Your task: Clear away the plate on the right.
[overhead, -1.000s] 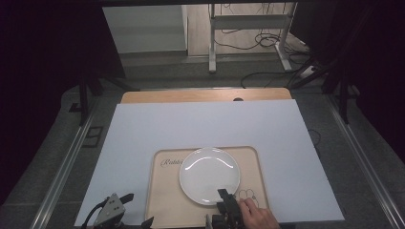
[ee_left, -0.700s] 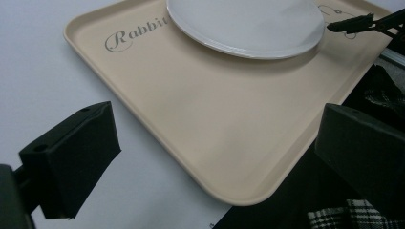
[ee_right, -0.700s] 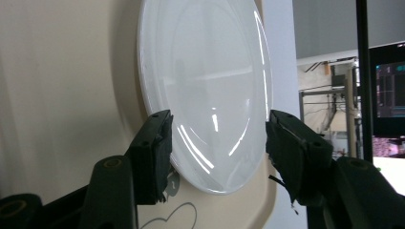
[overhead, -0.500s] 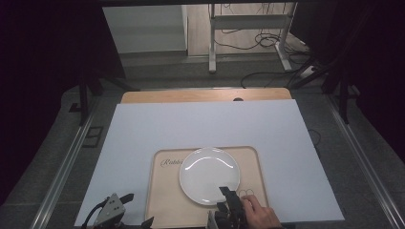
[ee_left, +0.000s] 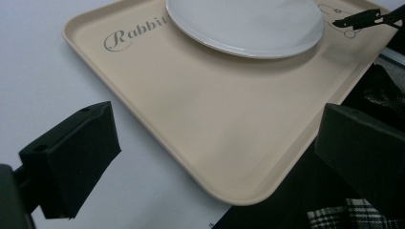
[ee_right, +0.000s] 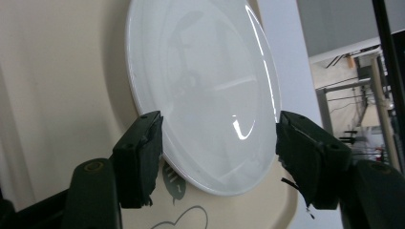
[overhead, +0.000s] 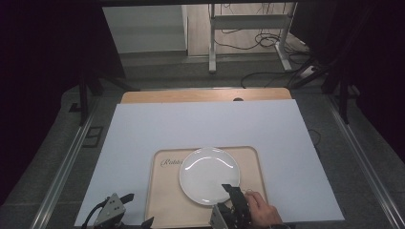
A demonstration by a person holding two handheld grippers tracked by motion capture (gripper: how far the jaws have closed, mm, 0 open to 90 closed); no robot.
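Note:
A white plate (overhead: 209,174) lies on a beige tray (overhead: 162,200) printed with "Rabbit", near the table's front edge. My right gripper (overhead: 231,192), held by a hand (overhead: 261,215), is open at the plate's near right rim. In the right gripper view its jaws (ee_right: 222,157) straddle the plate (ee_right: 200,86): one sits beside the rim over the tray (ee_right: 57,95), the other above the plate. My left gripper (overhead: 136,210) rests at the tray's near left corner, open. In the left gripper view its wide jaws (ee_left: 215,157) frame the tray (ee_left: 205,119) with nothing between them, and the plate (ee_left: 243,24) lies beyond.
The tray sits on a large white sheet (overhead: 205,124) over a wooden tabletop (overhead: 205,95). Metal rails (overhead: 67,162) run along both sides of the table. Beyond the far edge are a desk frame (overhead: 248,24) and floor cables (overhead: 267,43).
The right gripper has crept slightly forward onto the plate's near rim. The left gripper, the plate and the tray have not moved.

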